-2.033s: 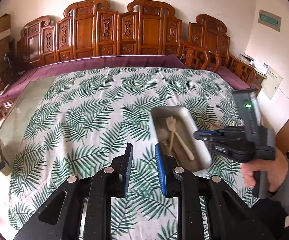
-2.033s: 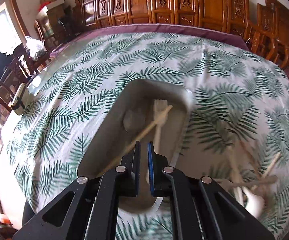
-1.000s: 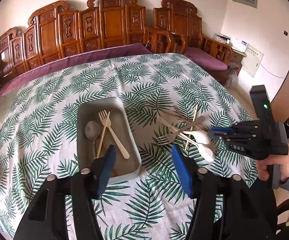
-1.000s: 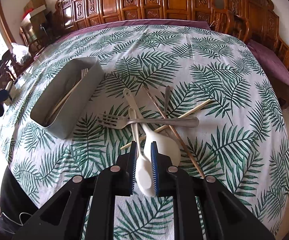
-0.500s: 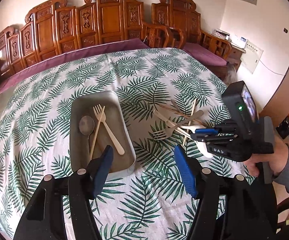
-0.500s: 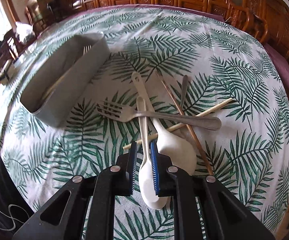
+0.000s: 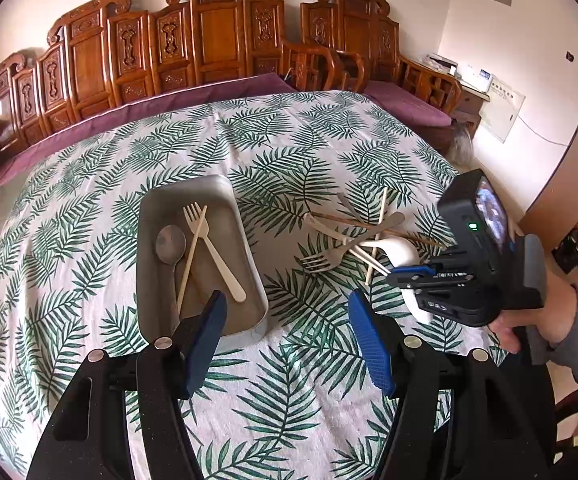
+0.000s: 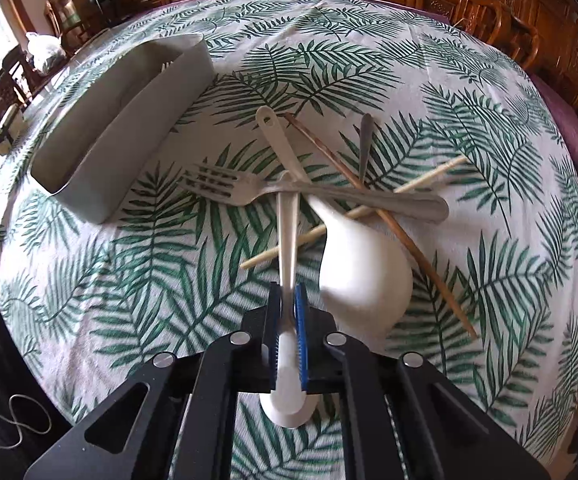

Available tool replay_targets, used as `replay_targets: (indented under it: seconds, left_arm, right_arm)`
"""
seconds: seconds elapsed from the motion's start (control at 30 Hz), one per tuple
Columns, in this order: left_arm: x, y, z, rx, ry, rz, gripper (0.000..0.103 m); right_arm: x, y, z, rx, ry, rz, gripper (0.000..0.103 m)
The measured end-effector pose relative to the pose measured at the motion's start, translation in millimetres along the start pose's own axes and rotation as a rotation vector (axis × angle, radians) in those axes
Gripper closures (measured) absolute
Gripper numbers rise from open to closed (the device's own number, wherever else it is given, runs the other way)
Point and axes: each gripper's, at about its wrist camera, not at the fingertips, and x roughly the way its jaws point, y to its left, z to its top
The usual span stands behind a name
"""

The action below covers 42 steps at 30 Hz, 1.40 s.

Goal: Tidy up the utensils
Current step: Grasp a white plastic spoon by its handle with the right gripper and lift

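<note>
A grey tray on the leaf-print cloth holds a metal spoon, a wooden fork and a chopstick. To its right lies a pile: a metal fork, a white ladle, a small white spoon, chopsticks and another metal utensil. My right gripper is shut on the small white spoon's handle. My left gripper is wide open and empty, above the cloth near the tray's near end.
Carved wooden chairs line the table's far side. A purple cloth shows under the leaf-print one at the far edge. A cabinet stands to the right. The person's hand holds the right gripper.
The right gripper has left the tray, come down to the pile and closed on the small white spoon. The left gripper has opened wide and swung its view rightward.
</note>
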Motion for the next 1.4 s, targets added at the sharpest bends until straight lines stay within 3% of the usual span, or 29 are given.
replay_targets:
  seconds: [0.3,0.37,0.4,0.57,0.83,0.87,0.9,1.0,1.23,1.4]
  left_arm:
    - [19,-18,5,0.028,0.021,-0.009,0.043]
    - [26,-26,8,0.044,0.029,-0.011,0.043]
    - [28,-29,9,0.05,0.031,-0.01,0.043]
    - [41,-44,16,0.071,0.05,-0.007,0.043]
    - [54,-57,18,0.086,0.073,0.013,0.043]
    - [55,-57,17,0.085,0.077,0.014,0.043]
    - [55,-57,16,0.085,0.081,0.015,0.043]
    - [54,-56,11,0.091,0.088,0.023,0.043]
    - [48,-46,2,0.077,0.085,0.022,0.043]
    - [45,-42,-4,0.063,0.083,0.015,0.043]
  right_arm:
    - [-43,-9,-39,0.09,-0.086,0.066,0.096]
    - [-50,-11,-42,0.089,-0.101,0.077,0.097]
    - [-54,-12,-43,0.088,-0.109,0.083,0.103]
    - [-74,-18,-46,0.074,-0.16,0.087,0.103]
    - [-58,-16,-49,0.043,-0.141,0.116,0.102]
    - [-55,-13,-50,0.039,-0.137,0.115,0.098]
    - [-53,-10,-51,0.035,-0.131,0.106,0.088]
    - [-46,-4,-56,0.016,-0.109,0.092,0.075]
    - [-40,4,-70,0.015,-0.064,0.1,0.075]
    - [-26,15,-75,-0.021,-0.016,0.015,0.075]
